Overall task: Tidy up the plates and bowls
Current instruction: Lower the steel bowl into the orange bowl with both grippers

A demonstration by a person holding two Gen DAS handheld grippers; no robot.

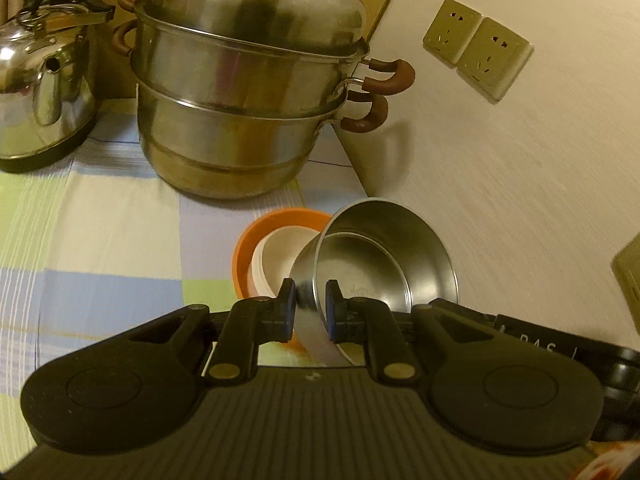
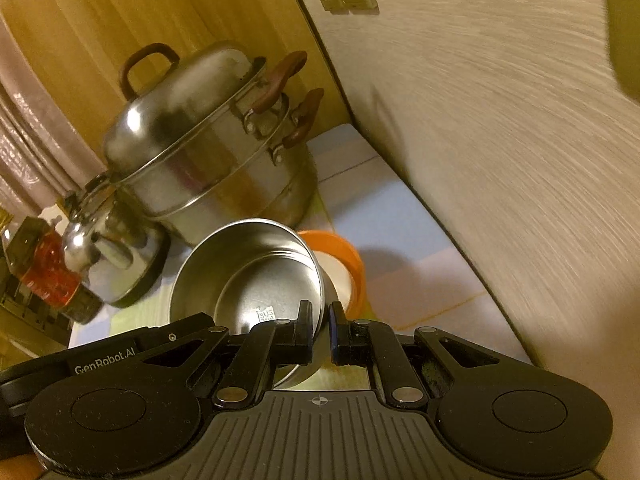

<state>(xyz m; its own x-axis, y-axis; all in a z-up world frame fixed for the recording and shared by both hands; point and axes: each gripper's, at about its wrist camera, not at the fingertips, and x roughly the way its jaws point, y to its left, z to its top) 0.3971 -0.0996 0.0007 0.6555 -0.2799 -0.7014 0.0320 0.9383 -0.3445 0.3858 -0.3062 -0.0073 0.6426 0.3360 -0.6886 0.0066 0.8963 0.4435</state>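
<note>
While bringing a bowl to its stack, judge the room first: checked worktop [image 1: 100, 220] crowded at the far corner by the tall steamer pot [image 1: 240, 120], with the kettle [image 1: 40, 92] beside it along the far edge. Next in size, the steel bowl [image 1: 384, 264], lifted off the cloth and tilted, mouth towards both cameras, close to the wall-side edge. Just beyond and below it, the orange bowl [image 1: 256, 240] on the worktop, near that same edge and in front of the steamer, with a smaller white bowl [image 1: 280, 256] nested inside.

Likely step: setting the steel bowl into or beside that nest. To do it well, level the rim before lowering, centre it over the white bowl, steer clear of the steamer's lower handle, and let go with both sides together so it does not rock or clatter.

Left hand-held gripper [image 1: 312, 304] nearly closed, pads pinching one side of the thin steel wall. Right hand-held gripper [image 2: 321, 320] closed likewise on the opposite side, one pad inside and one outside. Both angled steeply down and forward, side by side, bodies almost touching, fingers converging on the bowl from the near edge.
</note>
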